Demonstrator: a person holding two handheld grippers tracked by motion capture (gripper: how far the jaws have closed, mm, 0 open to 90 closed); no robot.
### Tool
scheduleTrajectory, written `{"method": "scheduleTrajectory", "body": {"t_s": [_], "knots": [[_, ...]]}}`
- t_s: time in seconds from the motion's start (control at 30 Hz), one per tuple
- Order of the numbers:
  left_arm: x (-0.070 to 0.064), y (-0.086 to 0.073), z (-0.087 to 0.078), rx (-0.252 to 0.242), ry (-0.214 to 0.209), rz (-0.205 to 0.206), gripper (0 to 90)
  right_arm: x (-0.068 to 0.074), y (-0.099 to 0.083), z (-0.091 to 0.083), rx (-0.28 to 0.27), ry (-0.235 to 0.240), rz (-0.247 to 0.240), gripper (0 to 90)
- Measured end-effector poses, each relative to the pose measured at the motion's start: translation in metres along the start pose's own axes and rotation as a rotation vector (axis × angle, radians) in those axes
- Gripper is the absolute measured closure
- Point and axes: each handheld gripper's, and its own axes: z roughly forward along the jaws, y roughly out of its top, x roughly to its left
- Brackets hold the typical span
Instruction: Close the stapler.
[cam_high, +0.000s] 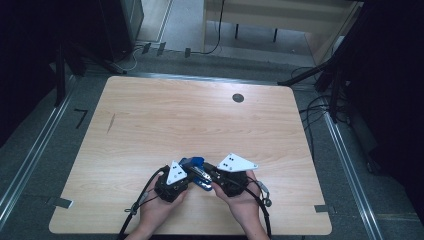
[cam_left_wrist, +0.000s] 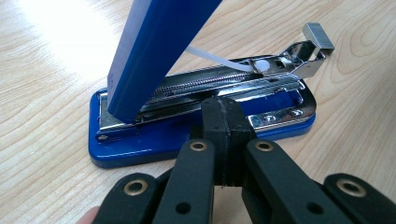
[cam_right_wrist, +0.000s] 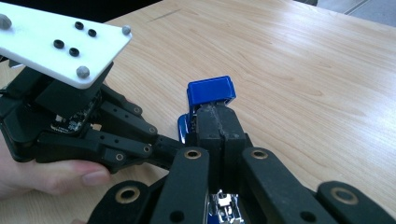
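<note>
The blue stapler (cam_left_wrist: 201, 121) lay near the table's (cam_high: 200, 120) front edge with its lid already swung up, while the left gripper (cam_left_wrist: 223, 135) and the right gripper (cam_right_wrist: 219, 135) both had jaws pressed together, holding nothing visible, so reloading or closing seemed left.
</note>
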Motion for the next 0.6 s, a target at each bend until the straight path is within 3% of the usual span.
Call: {"method": "scheduleTrajectory", "body": {"t_s": [0.6], "knots": [[-0.001, 0.0, 0.0, 0.0, 0.002, 0.01, 90.0, 0.004, 0.015, 0.007, 0.0, 0.005, -0.032, 90.0]]}}
